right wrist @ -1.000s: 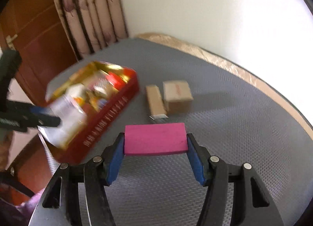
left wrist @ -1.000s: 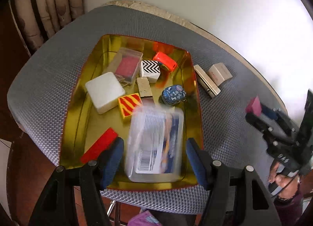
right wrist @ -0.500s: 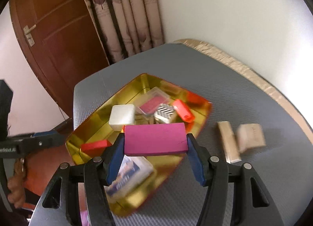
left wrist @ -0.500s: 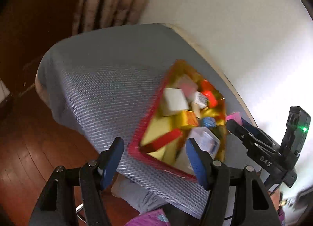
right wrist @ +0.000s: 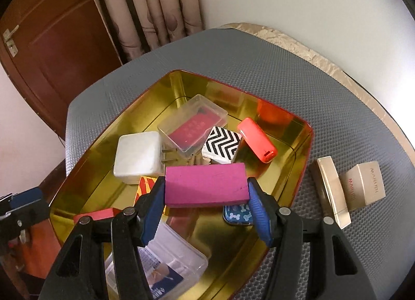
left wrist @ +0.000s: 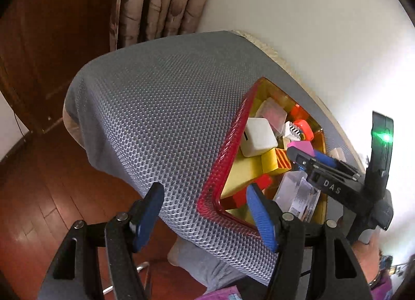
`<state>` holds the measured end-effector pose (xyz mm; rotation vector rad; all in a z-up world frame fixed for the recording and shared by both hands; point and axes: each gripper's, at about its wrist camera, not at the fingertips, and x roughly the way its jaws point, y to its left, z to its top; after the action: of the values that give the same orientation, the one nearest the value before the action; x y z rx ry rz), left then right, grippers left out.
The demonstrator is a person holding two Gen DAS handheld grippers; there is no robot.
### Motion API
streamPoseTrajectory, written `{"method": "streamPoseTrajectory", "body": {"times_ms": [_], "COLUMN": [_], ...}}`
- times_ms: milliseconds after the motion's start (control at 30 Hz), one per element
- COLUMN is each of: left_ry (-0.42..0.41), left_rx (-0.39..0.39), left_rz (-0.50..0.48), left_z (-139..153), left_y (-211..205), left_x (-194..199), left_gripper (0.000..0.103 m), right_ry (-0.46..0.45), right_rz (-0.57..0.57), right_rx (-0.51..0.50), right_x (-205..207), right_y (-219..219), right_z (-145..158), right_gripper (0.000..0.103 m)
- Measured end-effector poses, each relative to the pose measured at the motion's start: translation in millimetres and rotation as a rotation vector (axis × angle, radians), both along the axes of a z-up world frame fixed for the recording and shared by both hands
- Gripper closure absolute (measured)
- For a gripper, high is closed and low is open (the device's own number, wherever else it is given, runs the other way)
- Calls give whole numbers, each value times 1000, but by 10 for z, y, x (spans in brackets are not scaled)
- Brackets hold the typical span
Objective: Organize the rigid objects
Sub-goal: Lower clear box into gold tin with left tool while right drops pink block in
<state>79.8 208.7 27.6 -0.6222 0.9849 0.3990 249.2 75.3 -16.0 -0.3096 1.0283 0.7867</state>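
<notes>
Gripping the magenta rectangular block [right wrist: 205, 185] by its two short ends, the right gripper [right wrist: 206, 197] holds it at lower centre of the right wrist view, over the gold-lined, red-sided metal tray [right wrist: 181, 84] that sits on the grey mesh-covered table [right wrist: 337, 118]. Beneath and beyond the block the tray is crowded: a clear plastic case with a printed label [right wrist: 168, 271] nearest, a small blue bone-patterned tin [right wrist: 237, 215], then a white plug adapter [right wrist: 137, 156], a black-and-white zigzag box [right wrist: 221, 147], an orange-red capsule-shaped case [right wrist: 256, 143] and a clear box with a red card [right wrist: 193, 124] farther back. Letting go here could, I judge, land the block tilted on the tin or the plastic case, since little bare floor shows below it. Outside the tray, right of frame, lie a slim gold box [right wrist: 332, 191] and a beige carton [right wrist: 363, 183]. The left gripper [left wrist: 205, 215], jaws spread and empty, hangs at the tray's near corner. What lies directly beneath the block is hidden, as is most of the red piece [right wrist: 96, 215] at lower left.
</notes>
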Motion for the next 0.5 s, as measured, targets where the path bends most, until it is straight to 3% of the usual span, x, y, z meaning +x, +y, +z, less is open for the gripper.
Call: {"method": "streamPoseTrajectory", "body": {"times_ms": [233, 500], "left_ry": [27, 49], "left_rx": [64, 113], "left_rz": [-17, -36], "left_z": [20, 14], "left_y": [-82, -150], "left_x": [36, 62], "left_gripper": [35, 35], "right_ry": [-3, -57], "right_rz": [-9, -33], "right_rx": [20, 141], "right_x": [-9, -117], "right_y": [0, -245], "right_z": [45, 363], "right_gripper": [45, 39]}}
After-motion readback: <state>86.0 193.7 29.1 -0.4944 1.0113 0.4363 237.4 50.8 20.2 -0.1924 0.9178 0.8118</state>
